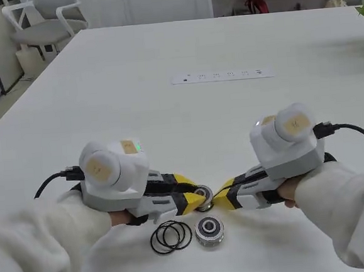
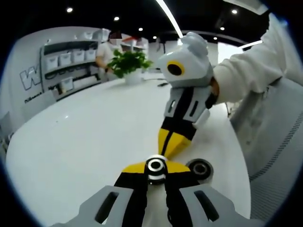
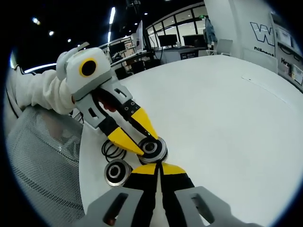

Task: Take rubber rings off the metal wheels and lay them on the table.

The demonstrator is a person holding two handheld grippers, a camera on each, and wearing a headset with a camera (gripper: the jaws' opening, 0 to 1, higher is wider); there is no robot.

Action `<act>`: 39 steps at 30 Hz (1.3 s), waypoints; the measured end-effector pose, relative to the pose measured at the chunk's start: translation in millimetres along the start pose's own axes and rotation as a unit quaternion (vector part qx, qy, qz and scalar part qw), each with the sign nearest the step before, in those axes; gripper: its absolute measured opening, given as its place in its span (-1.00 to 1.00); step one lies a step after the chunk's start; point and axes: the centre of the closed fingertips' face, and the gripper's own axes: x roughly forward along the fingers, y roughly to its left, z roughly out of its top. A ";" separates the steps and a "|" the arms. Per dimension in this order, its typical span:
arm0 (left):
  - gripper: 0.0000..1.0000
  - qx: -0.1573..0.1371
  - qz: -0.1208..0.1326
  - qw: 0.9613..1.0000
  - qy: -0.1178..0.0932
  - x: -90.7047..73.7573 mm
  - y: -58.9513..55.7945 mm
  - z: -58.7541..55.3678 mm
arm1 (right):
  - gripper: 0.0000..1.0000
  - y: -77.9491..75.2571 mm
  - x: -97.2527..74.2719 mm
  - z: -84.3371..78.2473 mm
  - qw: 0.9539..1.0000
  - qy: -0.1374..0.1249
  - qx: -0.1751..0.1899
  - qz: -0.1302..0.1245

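Note:
My left gripper (image 1: 196, 200) is shut on a small metal wheel (image 1: 204, 194), held just above the white table (image 1: 187, 123). In the left gripper view the wheel (image 2: 155, 166) sits between the yellow tips. My right gripper (image 1: 220, 194) faces it from the right, jaws shut, tips against the wheel's rim (image 3: 153, 149). Whether they pinch a ring I cannot tell. A second metal wheel (image 1: 209, 230) lies flat on the table in front, and beside it on its left lie black rubber rings (image 1: 171, 236), overlapping.
A flush socket strip (image 1: 221, 76) is set into the table's middle. An office chair (image 1: 44, 24) stands past the far left corner. A potted plant (image 2: 129, 64) stands on the table's far side in the left gripper view.

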 end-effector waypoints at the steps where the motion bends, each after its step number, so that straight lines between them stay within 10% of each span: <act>1: -0.73 0.000 0.000 1.000 0.000 0.1 -0.1 0.1 | -1.00 -0.6 -0.1 -0.1 1.000 -0.002 0.010 0.002; 11: -0.73 0.009 0.001 1.000 0.001 -0.1 -0.6 -0.1 | -1.00 -2.0 -2.9 -0.9 0.996 -0.007 0.085 0.007; 33: -0.74 -0.018 -0.007 1.000 -0.008 -2.5 -1.7 -0.7 | -1.00 0.3 -2.4 -2.4 0.995 -0.009 0.099 0.011; 39: -0.73 0.021 -0.007 1.000 -0.013 0.0 -4.1 0.3 | -1.00 -2.3 -2.7 -2.1 0.995 -0.011 0.100 0.006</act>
